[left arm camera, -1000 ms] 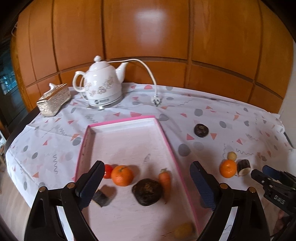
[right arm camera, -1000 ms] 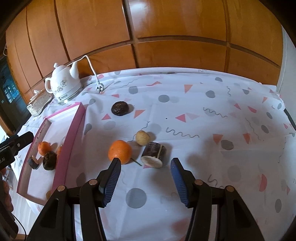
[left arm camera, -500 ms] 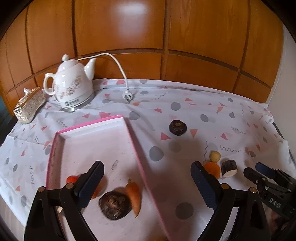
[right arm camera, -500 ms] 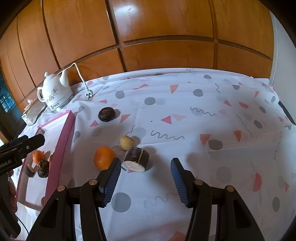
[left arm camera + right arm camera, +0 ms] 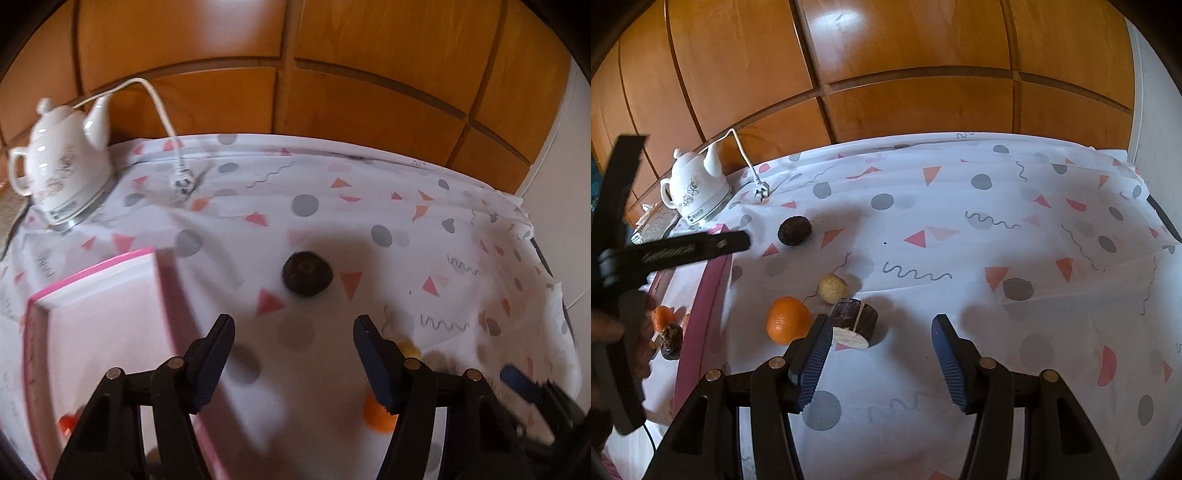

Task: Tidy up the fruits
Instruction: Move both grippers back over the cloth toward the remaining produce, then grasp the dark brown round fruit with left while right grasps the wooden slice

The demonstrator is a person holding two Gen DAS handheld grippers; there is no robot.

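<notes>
My left gripper point(image 5: 293, 323) is open and empty above the tablecloth, just right of the pink tray point(image 5: 162, 280). A dark round fruit point(image 5: 307, 273) lies ahead of it, a little beyond the fingertips. My right gripper point(image 5: 882, 325) is open and empty. Just ahead of its left finger lie an orange point(image 5: 788, 325), a dark cut log-shaped piece point(image 5: 854, 328) and a small yellow ball-like fruit point(image 5: 832, 288). The dark round fruit point(image 5: 795, 230) lies farther back. The tray point(image 5: 705, 306) holds an orange fruit point(image 5: 663, 317) and a dark lumpy fruit point(image 5: 671, 339). The left gripper's arm point(image 5: 679, 251) crosses the left of that view.
A white electric kettle point(image 5: 61, 177) with a cord and plug point(image 5: 183, 181) stands at the back left. A patterned box point(image 5: 655, 221) sits beside it. A wood-panelled wall runs behind the table. The tablecloth point(image 5: 997, 258) hangs over the right edge.
My left gripper has swung right and forward, off the tray and toward the dark round fruit; its view is blurred by motion. My right gripper has edged closer to the orange and cut piece.
</notes>
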